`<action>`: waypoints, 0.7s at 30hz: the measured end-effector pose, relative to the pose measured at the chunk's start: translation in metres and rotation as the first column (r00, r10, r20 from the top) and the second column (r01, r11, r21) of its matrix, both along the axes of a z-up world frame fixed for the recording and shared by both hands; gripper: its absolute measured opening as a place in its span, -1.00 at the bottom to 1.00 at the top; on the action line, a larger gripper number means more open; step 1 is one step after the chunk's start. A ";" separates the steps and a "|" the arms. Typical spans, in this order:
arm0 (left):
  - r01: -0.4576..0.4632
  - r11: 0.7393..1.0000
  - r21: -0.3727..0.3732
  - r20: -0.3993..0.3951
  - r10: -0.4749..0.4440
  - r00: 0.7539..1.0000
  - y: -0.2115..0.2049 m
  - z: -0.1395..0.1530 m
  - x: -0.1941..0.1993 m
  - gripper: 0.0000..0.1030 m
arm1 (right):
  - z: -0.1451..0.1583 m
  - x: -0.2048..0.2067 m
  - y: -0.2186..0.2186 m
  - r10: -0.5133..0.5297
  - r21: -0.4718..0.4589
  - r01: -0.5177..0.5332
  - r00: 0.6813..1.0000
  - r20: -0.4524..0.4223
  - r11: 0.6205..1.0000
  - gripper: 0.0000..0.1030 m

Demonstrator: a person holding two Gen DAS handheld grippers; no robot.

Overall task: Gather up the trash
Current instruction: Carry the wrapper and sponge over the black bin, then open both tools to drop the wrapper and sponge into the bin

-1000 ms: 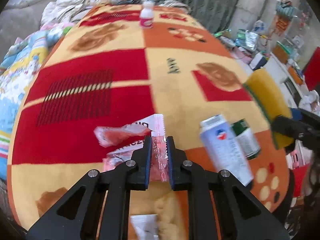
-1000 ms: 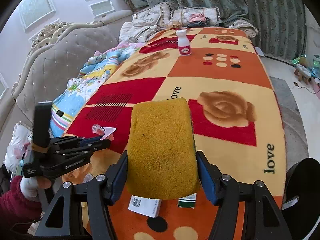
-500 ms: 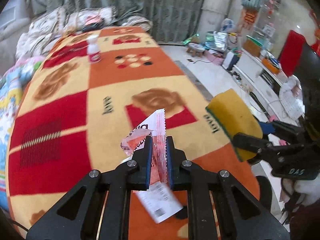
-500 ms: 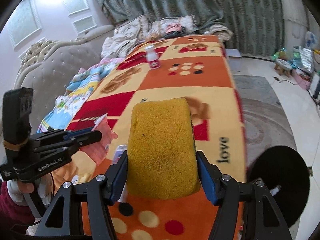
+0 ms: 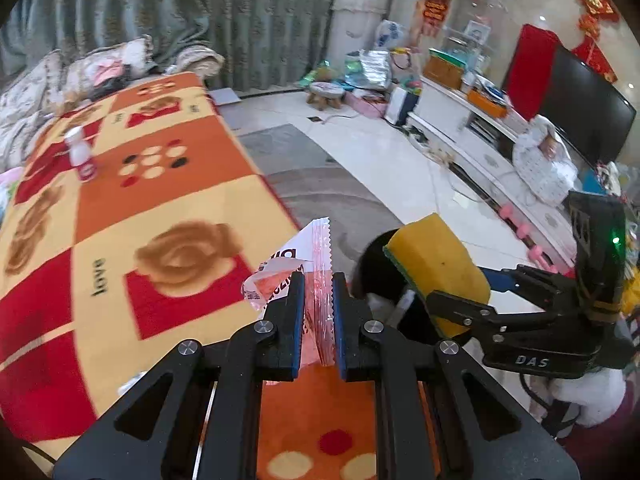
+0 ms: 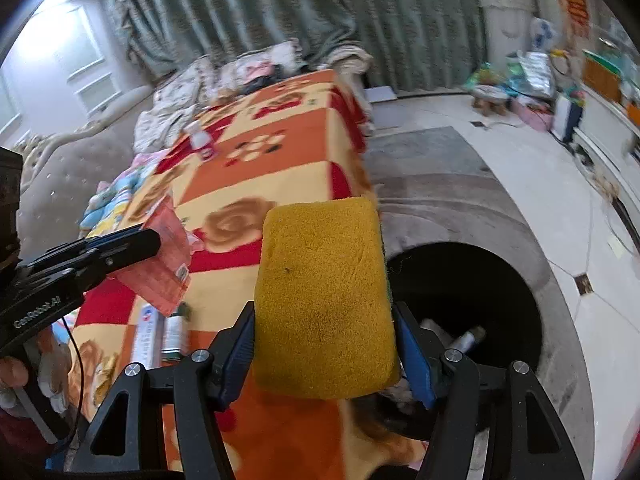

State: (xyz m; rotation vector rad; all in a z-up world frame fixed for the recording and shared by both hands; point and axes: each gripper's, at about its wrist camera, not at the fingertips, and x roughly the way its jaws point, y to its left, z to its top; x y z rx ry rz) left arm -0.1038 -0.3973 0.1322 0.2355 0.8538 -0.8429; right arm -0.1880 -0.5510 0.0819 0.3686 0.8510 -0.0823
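The left gripper (image 5: 318, 292) is clamped narrow on a pink plastic wrapper (image 5: 320, 248), pinched by its serrated edge so the loose film hangs free and lifts clear of the table. The right gripper (image 6: 324, 344) holds a yellow sponge (image 6: 324, 296) across its width, jaws about half apart; the foam fills the gap between the blue pads (image 6: 416, 356), which keeps it from slipping.

Just beyond both loads, on the floor beside the table edge, stands a black bin (image 6: 500, 280) with some items already inside. Both grippers point down toward it, so the step in hand appears to be transfer for release; neither load looks fully over the opening yet.

On the patterned blanket (image 5: 168, 208) near the person's side lie a white tube and a green can (image 6: 174, 332), side by side, uncollected. Far down the table a small white bottle (image 5: 82, 158) stands upright, also remaining.
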 end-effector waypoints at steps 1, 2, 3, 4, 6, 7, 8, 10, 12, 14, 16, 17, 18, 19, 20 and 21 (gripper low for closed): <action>0.009 1.000 0.001 -0.006 -0.009 1.000 -0.006 -0.001 -0.002 -0.79 | -0.002 -0.003 -0.005 -0.012 0.002 0.012 1.000 -0.004 1.000 0.22; 0.018 1.000 0.000 -0.016 -0.018 1.000 -0.012 -0.003 -0.004 -0.79 | -0.005 -0.005 -0.012 -0.028 0.003 0.028 1.000 -0.012 1.000 0.22; 0.030 1.000 -0.003 -0.033 -0.030 0.999 -0.020 -0.005 -0.006 -0.79 | -0.007 -0.007 -0.017 -0.037 0.004 0.037 0.999 -0.017 0.999 0.22; 0.037 0.999 -0.005 -0.044 -0.037 0.998 -0.024 -0.006 -0.006 -0.79 | -0.009 -0.009 -0.023 -0.050 0.003 0.050 0.998 -0.023 0.999 0.23; 0.053 0.998 -0.015 -0.069 -0.054 0.996 -0.035 -0.010 -0.008 -0.79 | -0.013 -0.014 -0.032 -0.069 -0.001 0.069 0.997 -0.032 0.998 0.23; 0.062 0.998 -0.023 -0.085 -0.064 0.994 -0.041 -0.013 -0.008 -0.79 | -0.016 -0.016 -0.036 -0.081 -0.001 0.081 0.996 -0.037 0.997 0.23; 0.068 0.997 -0.029 -0.102 -0.071 0.992 -0.047 -0.016 -0.008 -0.79 | -0.019 -0.019 -0.041 -0.090 0.002 0.091 0.995 -0.041 0.996 0.23; 0.074 0.996 -0.042 -0.131 -0.079 0.988 -0.055 -0.021 -0.009 -0.79 | -0.024 -0.021 -0.049 -0.107 0.010 0.108 0.993 -0.051 0.994 0.23; 0.079 0.995 -0.060 -0.164 -0.088 0.983 -0.064 -0.027 -0.009 -0.79 | -0.029 -0.024 -0.056 -0.125 0.009 0.126 0.990 -0.066 0.992 0.24; 0.079 0.994 -0.072 -0.180 -0.091 0.980 -0.070 -0.031 -0.010 -0.79 | -0.033 -0.024 -0.060 -0.133 0.014 0.134 0.988 -0.075 0.991 0.26; 0.089 0.992 -0.093 -0.202 -0.106 0.974 -0.075 -0.034 -0.011 -0.77 | -0.036 -0.026 -0.065 -0.139 0.015 0.141 0.987 -0.081 0.990 0.36; 0.094 0.990 -0.104 -0.214 -0.114 0.970 -0.076 -0.036 -0.010 -0.71 | -0.038 -0.026 -0.066 -0.145 0.012 0.147 0.986 -0.084 0.989 0.40; 0.095 0.990 -0.106 -0.225 -0.116 0.967 -0.078 -0.037 -0.011 -0.51 | -0.039 -0.026 -0.067 -0.152 0.008 0.154 0.984 -0.089 0.988 0.45; 0.093 0.990 -0.104 -0.226 -0.114 0.967 -0.078 -0.038 -0.011 -0.36 | -0.040 -0.026 -0.069 -0.157 0.008 0.158 0.983 -0.091 0.987 0.46; 0.091 0.990 -0.108 -0.224 -0.113 0.968 -0.077 -0.038 -0.012 -0.09 | -0.041 -0.027 -0.070 -0.159 0.010 0.161 0.983 -0.093 0.987 0.46; 0.088 0.990 -0.114 -0.220 -0.112 0.969 -0.076 -0.037 -0.012 -0.01 | -0.042 -0.027 -0.071 -0.161 0.013 0.163 0.982 -0.096 0.987 0.46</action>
